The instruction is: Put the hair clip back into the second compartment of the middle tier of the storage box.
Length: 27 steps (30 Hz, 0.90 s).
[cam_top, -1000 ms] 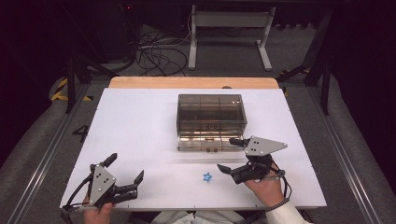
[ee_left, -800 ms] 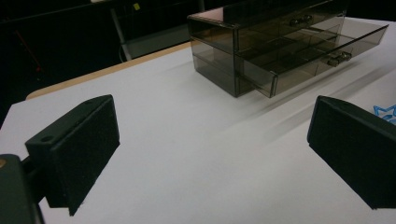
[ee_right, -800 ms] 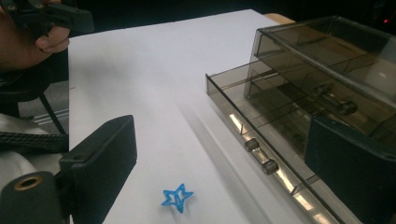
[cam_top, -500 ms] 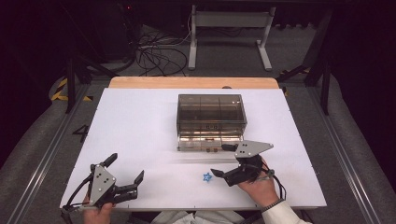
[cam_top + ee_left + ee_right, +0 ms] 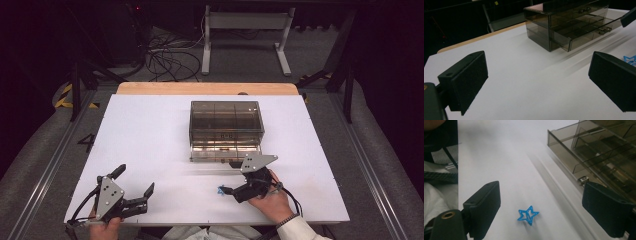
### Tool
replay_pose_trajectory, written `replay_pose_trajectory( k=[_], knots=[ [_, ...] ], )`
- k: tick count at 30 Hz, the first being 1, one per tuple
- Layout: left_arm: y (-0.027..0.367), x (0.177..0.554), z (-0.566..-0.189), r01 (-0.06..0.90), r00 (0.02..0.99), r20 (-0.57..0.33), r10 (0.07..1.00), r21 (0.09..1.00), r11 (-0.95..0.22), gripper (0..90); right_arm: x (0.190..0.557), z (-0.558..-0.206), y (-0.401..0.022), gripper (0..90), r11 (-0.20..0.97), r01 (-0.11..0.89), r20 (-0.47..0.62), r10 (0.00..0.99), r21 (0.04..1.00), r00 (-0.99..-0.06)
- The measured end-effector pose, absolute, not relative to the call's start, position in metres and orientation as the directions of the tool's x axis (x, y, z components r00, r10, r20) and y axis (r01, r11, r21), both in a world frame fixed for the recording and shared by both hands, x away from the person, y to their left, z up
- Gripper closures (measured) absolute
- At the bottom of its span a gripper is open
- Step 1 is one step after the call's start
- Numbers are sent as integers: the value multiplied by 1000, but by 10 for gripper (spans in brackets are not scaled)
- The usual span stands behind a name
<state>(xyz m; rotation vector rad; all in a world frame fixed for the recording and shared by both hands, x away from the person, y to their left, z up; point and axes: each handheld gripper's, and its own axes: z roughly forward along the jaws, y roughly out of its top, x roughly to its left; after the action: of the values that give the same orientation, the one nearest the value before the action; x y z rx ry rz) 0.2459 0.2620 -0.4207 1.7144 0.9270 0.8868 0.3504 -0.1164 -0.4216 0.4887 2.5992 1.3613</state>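
On white table (image 5: pixel 150 130), smoked plastic drawer box (image 5: pixel 226 131) mid-board, bottom drawer slightly out. Nearer: right gripper (image 5: pixel 541 212), jaws wide apart, straddling blue star clip (image 5: pixel 527 215) flat between them. Left gripper (image 5: pixel 134 187) well apart, also spread, empty.

This looks like a lab or recording studio. A white-topped desk with a pale wooden far edge (image 5: pixel 207 88) sits at frame centre on grey carpeted floor (image 5: pixel 385 150). Behind it, at upper centre, loose black cables (image 5: pixel 167 52) sprawl beside a grey metal frame stand (image 5: pixel 245 30). Yellow-and-black hazard tape (image 5: pixel 65 95) marks the floor at left, amid dark surroundings.
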Motion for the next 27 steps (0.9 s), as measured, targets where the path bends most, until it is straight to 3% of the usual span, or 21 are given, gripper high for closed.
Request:
replay_pose_trajectory(
  k=[27],
  knots=[
    [262,246,-421,189,450,143,881,950,-250,31,350,-443,-99,225,678,205,0,290,706,-957]
  ],
)
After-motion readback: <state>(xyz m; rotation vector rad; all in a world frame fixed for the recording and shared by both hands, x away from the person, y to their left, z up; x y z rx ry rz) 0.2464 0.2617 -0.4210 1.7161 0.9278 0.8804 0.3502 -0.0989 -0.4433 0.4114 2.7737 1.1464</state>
